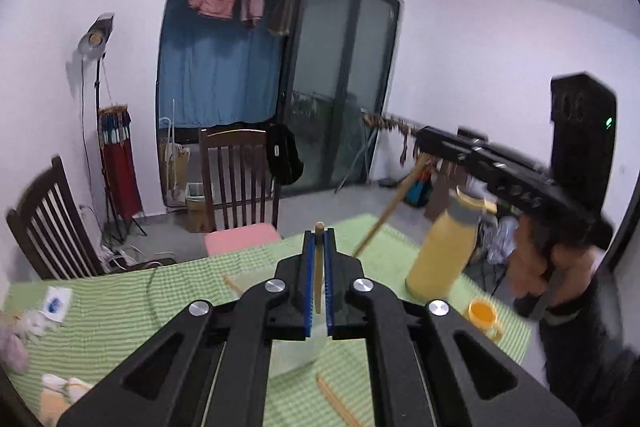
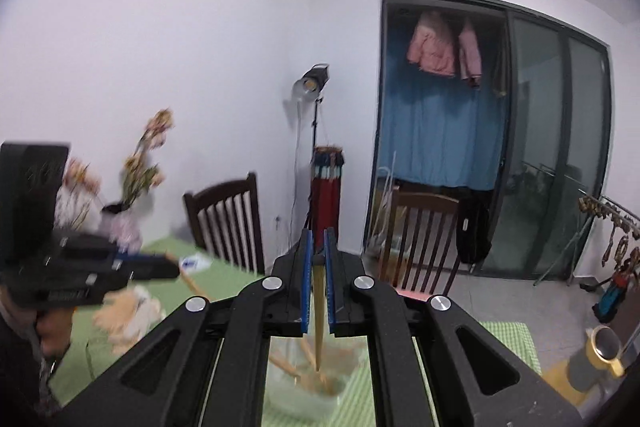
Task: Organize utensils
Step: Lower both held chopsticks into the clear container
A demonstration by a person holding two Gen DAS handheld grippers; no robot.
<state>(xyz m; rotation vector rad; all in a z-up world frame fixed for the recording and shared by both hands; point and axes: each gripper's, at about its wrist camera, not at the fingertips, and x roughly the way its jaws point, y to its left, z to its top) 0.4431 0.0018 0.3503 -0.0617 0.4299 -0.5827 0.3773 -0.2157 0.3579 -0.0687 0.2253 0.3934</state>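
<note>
Wooden chopsticks were the things in play: the left gripper [image 1: 319, 239] was clamped on one chopstick [image 1: 318, 267] between its blue pads, and the right gripper [image 2: 319, 247] was clamped on another chopstick [image 2: 319, 311] that hung down over a clear container [image 2: 308, 383] holding more sticks; both were raised above the green checked tablecloth [image 1: 168, 291]; a loose pair of chopsticks [image 1: 336, 403] lay on the cloth near the bottom edge, partly cut off; a yellow bottle [image 1: 444, 251] with a grey collar stood just beside a small yellow cup [image 1: 482, 313] to the right; two dark wooden chairs [image 1: 236, 179] stood behind the table, one with a pink cushion [image 1: 240, 241]; a small white card [image 1: 56, 303] bore a blue mark too blurred to read; dried flowers [image 2: 148, 163] and soft shapes at the left were smeared by blur.
</note>
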